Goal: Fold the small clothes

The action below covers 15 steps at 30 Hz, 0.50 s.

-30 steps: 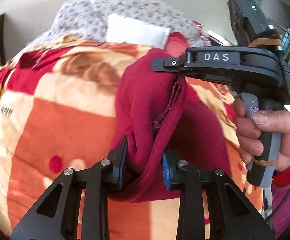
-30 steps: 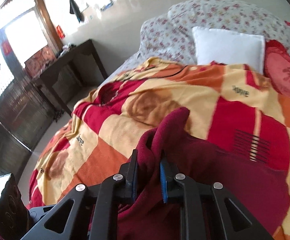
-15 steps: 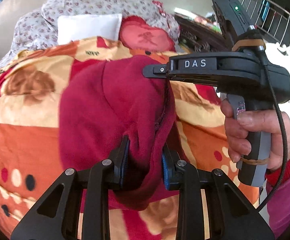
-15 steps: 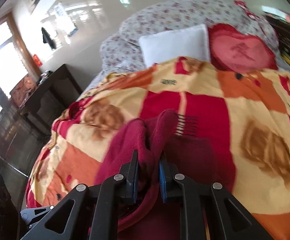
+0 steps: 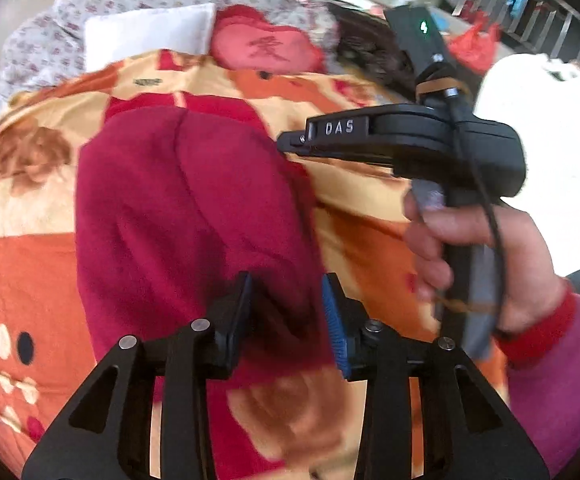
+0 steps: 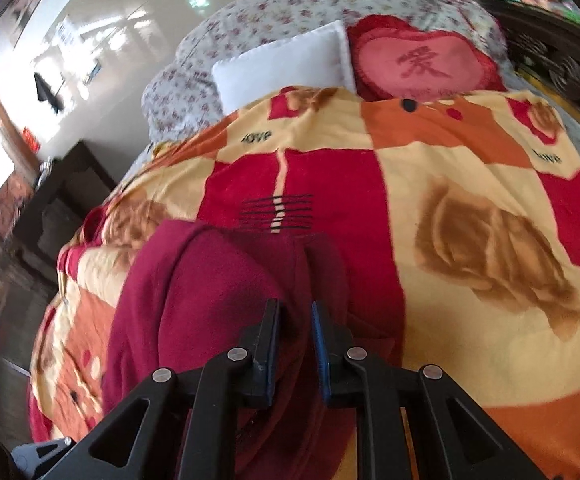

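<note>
A dark red fleece garment (image 5: pixel 193 208) lies spread on the patterned blanket (image 5: pixel 21 264); it also shows in the right wrist view (image 6: pixel 209 292). My left gripper (image 5: pixel 287 312) has its jaws parted around the garment's near edge, cloth lying between the pads. My right gripper (image 6: pixel 294 344) has its jaws slightly apart with the fleece between them; in the left wrist view (image 5: pixel 374 140) it is held side-on at the garment's right edge.
A white pillow (image 6: pixel 285 64) and a red heart cushion (image 6: pixel 418 64) lie at the head of the bed. A dark cabinet (image 6: pixel 57 208) stands to the left. A dark carved headboard (image 6: pixel 554 64) is at the right.
The garment was held up, bunched in both shut grippers; now it lies flatter on the blanket, and both grippers' jaws have widened around it.
</note>
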### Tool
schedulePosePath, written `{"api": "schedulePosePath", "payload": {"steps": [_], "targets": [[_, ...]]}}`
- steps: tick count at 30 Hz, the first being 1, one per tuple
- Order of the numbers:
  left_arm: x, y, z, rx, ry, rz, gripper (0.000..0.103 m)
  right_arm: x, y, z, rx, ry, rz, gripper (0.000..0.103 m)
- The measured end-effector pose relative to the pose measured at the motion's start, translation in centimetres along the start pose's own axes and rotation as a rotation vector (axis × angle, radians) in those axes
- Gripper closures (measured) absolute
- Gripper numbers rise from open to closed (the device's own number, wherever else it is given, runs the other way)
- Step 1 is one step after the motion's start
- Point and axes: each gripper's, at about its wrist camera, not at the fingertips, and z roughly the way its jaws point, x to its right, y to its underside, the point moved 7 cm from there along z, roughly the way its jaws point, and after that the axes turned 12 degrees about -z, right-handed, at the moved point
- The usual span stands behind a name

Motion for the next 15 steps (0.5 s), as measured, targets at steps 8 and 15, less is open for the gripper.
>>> {"api": "schedulePosePath", "payload": {"steps": [8,15], "targets": [[-5.1,1.3,-4.6,0.098,-0.152,0.069,0.064,-3.5,3.5,-5.0,0.069,-0.245,0.108,0.025],[-8.4,2.6,-2.6,0.047,-0.191,-0.017,0.064,-6.2,5.5,-1.1,-0.025,-0.281,0.166,0.025]]}}
